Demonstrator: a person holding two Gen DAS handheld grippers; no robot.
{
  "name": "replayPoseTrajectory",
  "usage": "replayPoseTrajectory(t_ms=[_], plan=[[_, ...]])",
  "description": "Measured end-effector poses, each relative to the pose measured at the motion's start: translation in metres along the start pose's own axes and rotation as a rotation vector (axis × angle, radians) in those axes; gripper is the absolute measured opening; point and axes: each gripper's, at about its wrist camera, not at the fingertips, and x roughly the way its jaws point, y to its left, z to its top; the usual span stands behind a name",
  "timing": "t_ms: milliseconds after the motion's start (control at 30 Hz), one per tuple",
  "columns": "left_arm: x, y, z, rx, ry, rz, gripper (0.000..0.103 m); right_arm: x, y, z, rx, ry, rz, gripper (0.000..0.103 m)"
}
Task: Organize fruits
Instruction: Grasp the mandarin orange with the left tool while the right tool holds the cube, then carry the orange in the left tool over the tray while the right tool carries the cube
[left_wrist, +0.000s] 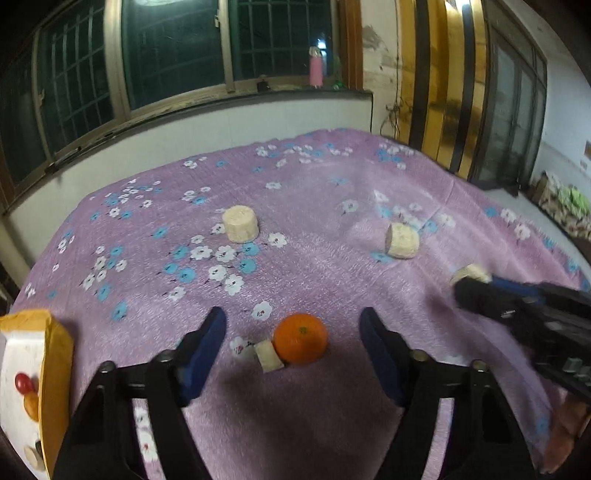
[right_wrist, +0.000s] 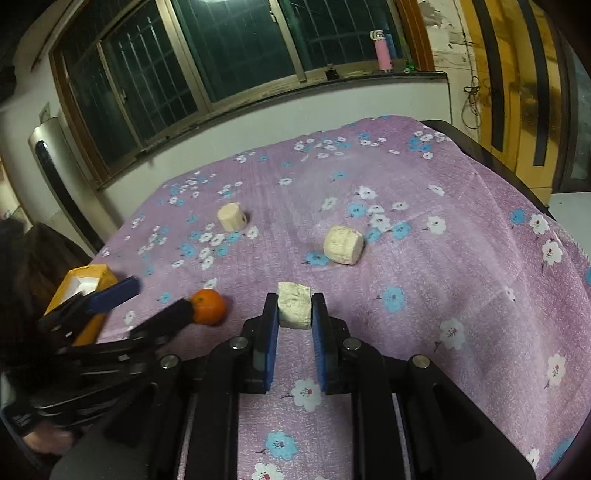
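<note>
An orange (left_wrist: 301, 338) lies on the purple flowered tablecloth (left_wrist: 332, 192), touching a small cream chunk (left_wrist: 269, 356) on its left. My left gripper (left_wrist: 293, 315) stands open around the orange, with a gap on both sides. From the right wrist view the left gripper (right_wrist: 162, 295) has one finger against the orange (right_wrist: 208, 301). My right gripper (right_wrist: 294, 299) is shut on a cream chunk (right_wrist: 293, 304) just above the cloth; in the left wrist view the right gripper (left_wrist: 472, 284) and its chunk (left_wrist: 471, 272) sit at the right edge.
Two more cream cylinders rest further back, one upright (left_wrist: 240, 223) and one on its side (left_wrist: 402, 240). A yellow box (left_wrist: 55, 350) with a white inside and small fruits stands at the table's left edge. A windowed wall runs behind the table.
</note>
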Motion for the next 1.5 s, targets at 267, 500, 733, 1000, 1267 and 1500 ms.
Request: replayPoseTrajectory(t_ms=[267, 500, 733, 1000, 1267, 1500], plan=[[0.024, -0.002, -0.005, 0.07, 0.08, -0.019, 0.054, -0.008, -0.003, 0.003, 0.023, -0.023, 0.06, 0.019], [0.03, -0.002, -0.005, 0.069, 0.087, -0.006, 0.045, -0.009, -0.003, 0.005, 0.024, -0.026, 0.076, 0.019], [0.017, -0.002, -0.003, 0.045, 0.061, 0.001, 0.03, -0.009, -0.004, 0.005, 0.021, -0.027, 0.074, 0.019], [-0.017, 0.002, -0.015, 0.036, 0.035, -0.001, 0.031, -0.011, -0.005, 0.005, 0.02, -0.031, 0.07, 0.019], [-0.075, 0.002, -0.048, 0.027, -0.007, -0.016, 0.03, -0.011, -0.005, 0.004, 0.022, -0.035, 0.077, 0.019], [-0.11, 0.007, -0.078, -0.039, 0.003, 0.027, 0.03, -0.017, -0.001, 0.004, 0.015, -0.038, 0.111, 0.019]])
